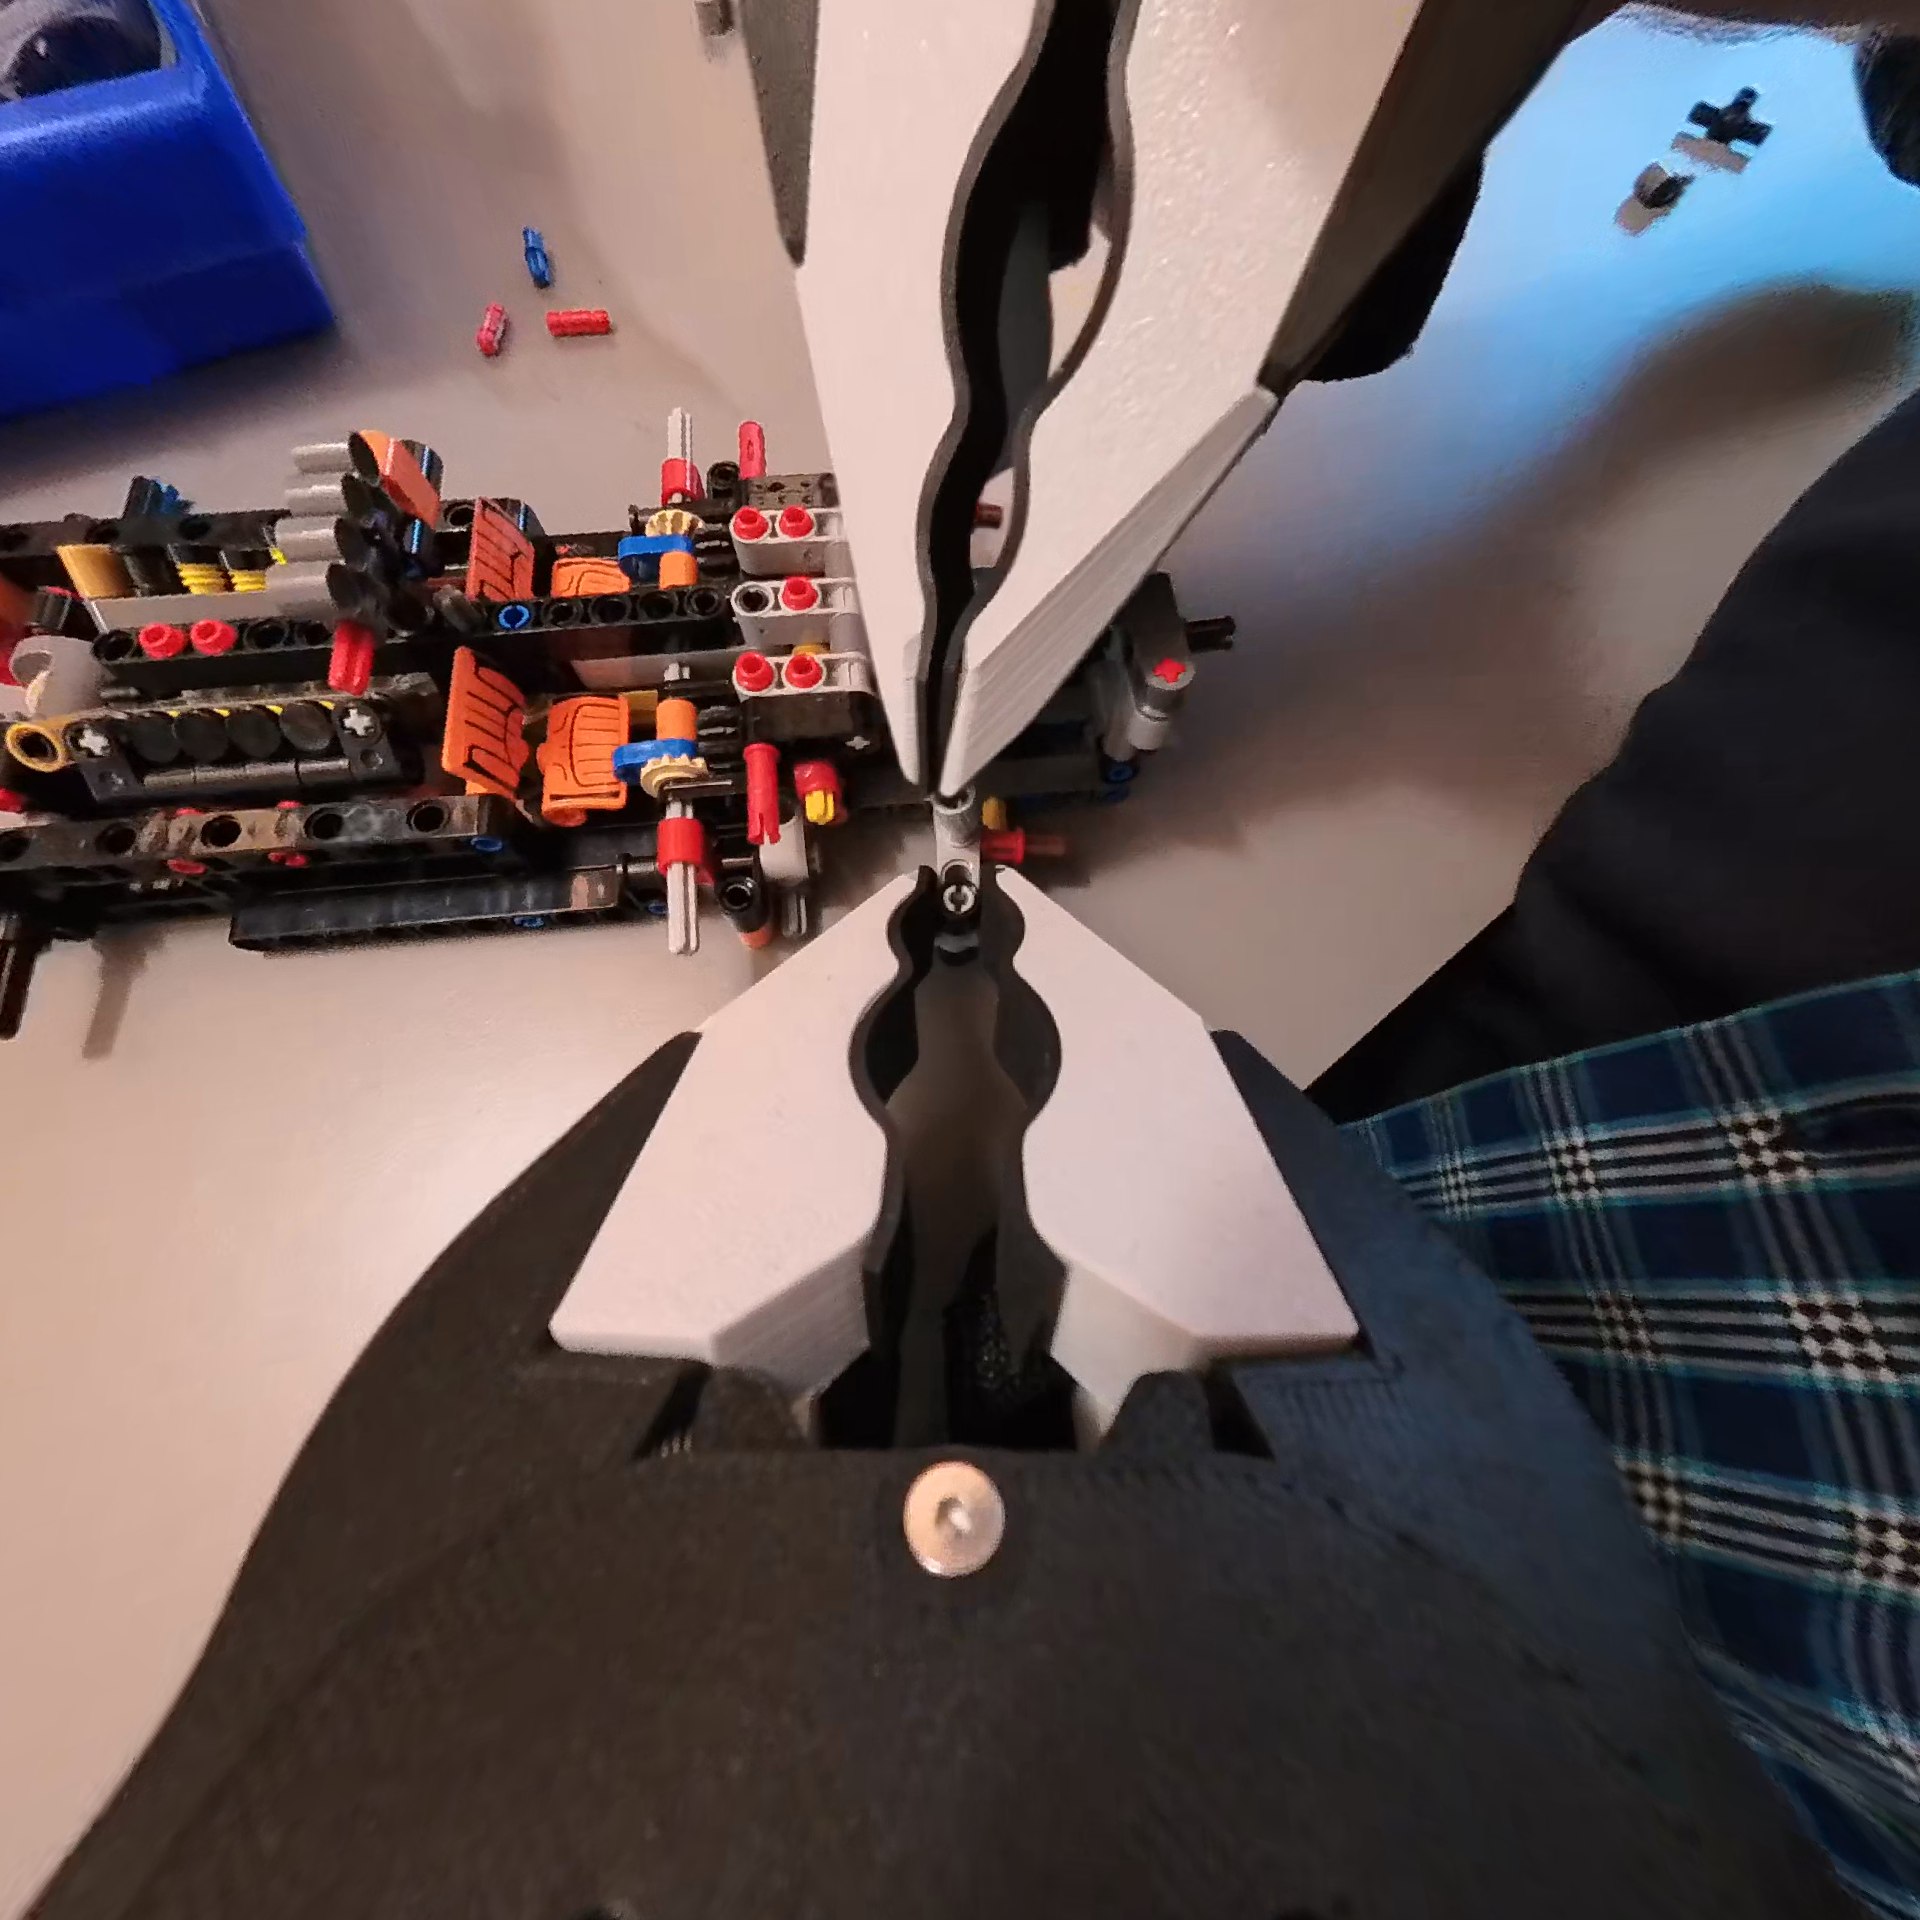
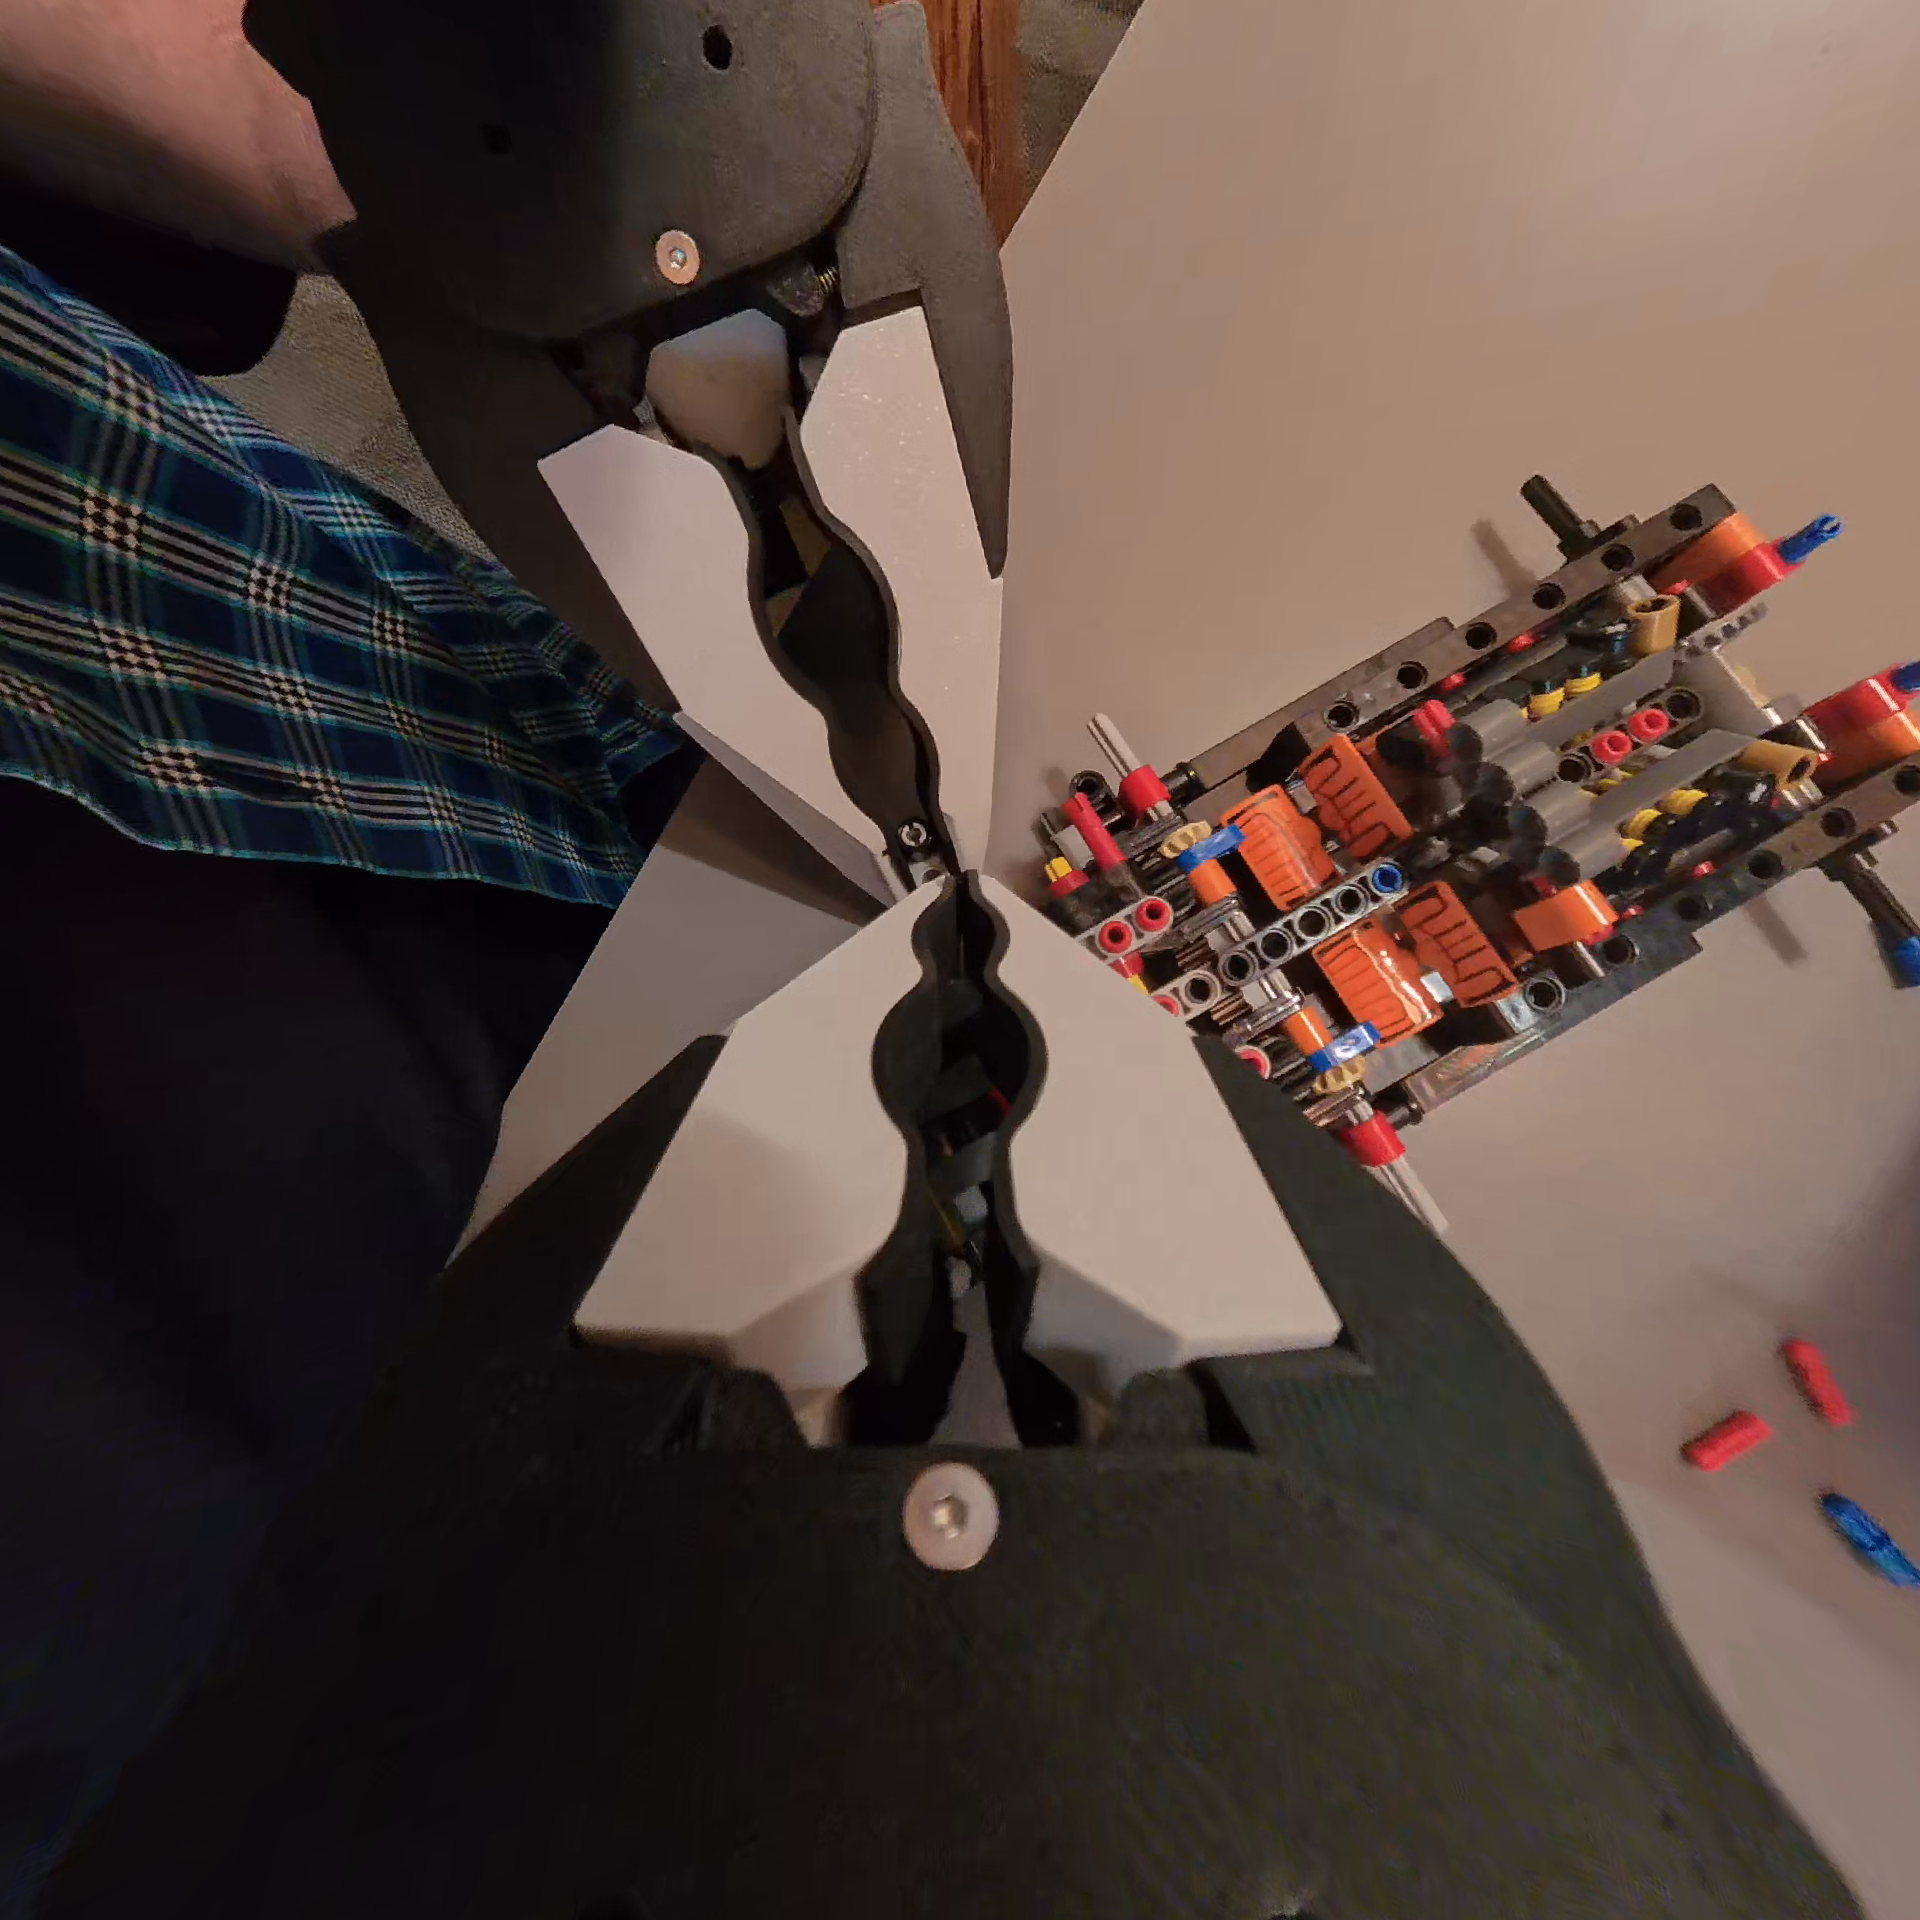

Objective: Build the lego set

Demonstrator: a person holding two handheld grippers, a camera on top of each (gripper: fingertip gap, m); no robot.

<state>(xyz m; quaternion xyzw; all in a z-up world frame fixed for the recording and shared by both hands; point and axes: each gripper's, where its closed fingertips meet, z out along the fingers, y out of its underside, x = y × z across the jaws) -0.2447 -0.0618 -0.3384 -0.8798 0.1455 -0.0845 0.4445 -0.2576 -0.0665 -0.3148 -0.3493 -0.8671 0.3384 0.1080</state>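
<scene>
A small grey Lego connector is held above the table between both grippers, tip to tip. My left gripper is shut on its near end. My right gripper comes from above in the left wrist view and is shut on its far end. In the right wrist view my right gripper meets the left gripper, and the grey piece shows only a little between the tips. The large black, grey and orange Lego build lies on the white table just behind; it also shows in the right wrist view.
Loose red pins and a blue pin lie beyond the build; they also show in the right wrist view. A blue bin stands far left. Small dark parts lie far right. A person's plaid shirt is close.
</scene>
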